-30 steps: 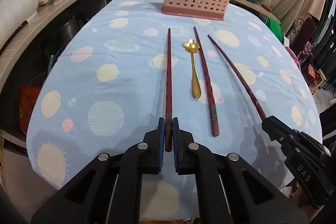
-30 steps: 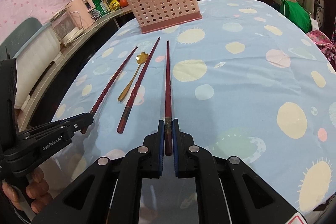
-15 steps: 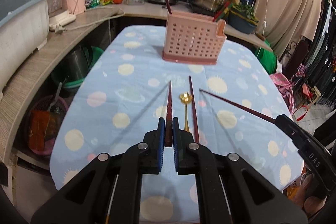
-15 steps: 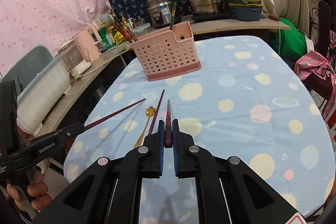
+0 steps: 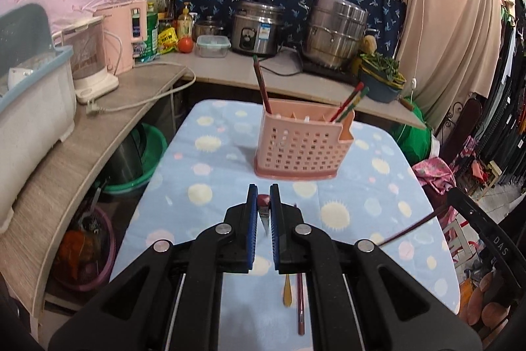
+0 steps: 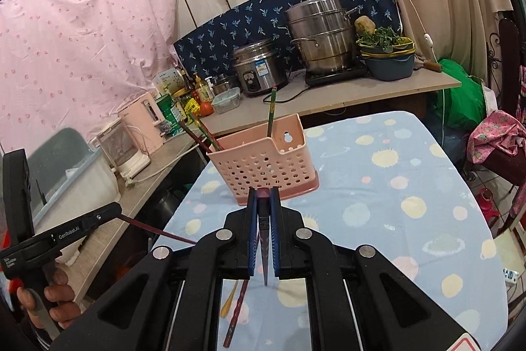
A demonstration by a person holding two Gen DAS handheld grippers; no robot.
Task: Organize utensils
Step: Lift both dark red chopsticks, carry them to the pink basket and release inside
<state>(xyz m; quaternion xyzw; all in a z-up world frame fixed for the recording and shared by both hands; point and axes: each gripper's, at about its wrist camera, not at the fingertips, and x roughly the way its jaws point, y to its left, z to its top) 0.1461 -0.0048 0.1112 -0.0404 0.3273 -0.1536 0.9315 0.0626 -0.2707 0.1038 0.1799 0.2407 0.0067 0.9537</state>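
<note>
My left gripper (image 5: 263,203) is shut on a dark red chopstick (image 5: 263,200), lifted above the table and pointing toward me. My right gripper (image 6: 263,196) is shut on another dark red chopstick (image 6: 264,239), also raised. Each gripper shows in the other's view, the right one (image 5: 460,203) with its chopstick (image 5: 411,227) and the left one (image 6: 111,209) with its chopstick (image 6: 157,231). A pink perforated utensil holder (image 5: 300,143) stands on the table further back, holding a few chopsticks; it also shows in the right wrist view (image 6: 263,163). A gold spoon (image 5: 287,291) and one more red chopstick (image 5: 300,305) lie on the tablecloth.
The table has a light blue spotted cloth (image 5: 210,186). A wooden counter (image 5: 98,134) curves along the left and back with a pink kettle (image 5: 121,35), rice cooker (image 5: 256,28), steel steamer pot (image 5: 335,32) and a bowl of greens (image 5: 381,78). Basins sit below the counter.
Both grippers have lifted their chopsticks off the cloth and tilted upward. The views now look level at the holder and counter instead of down at the table.
</note>
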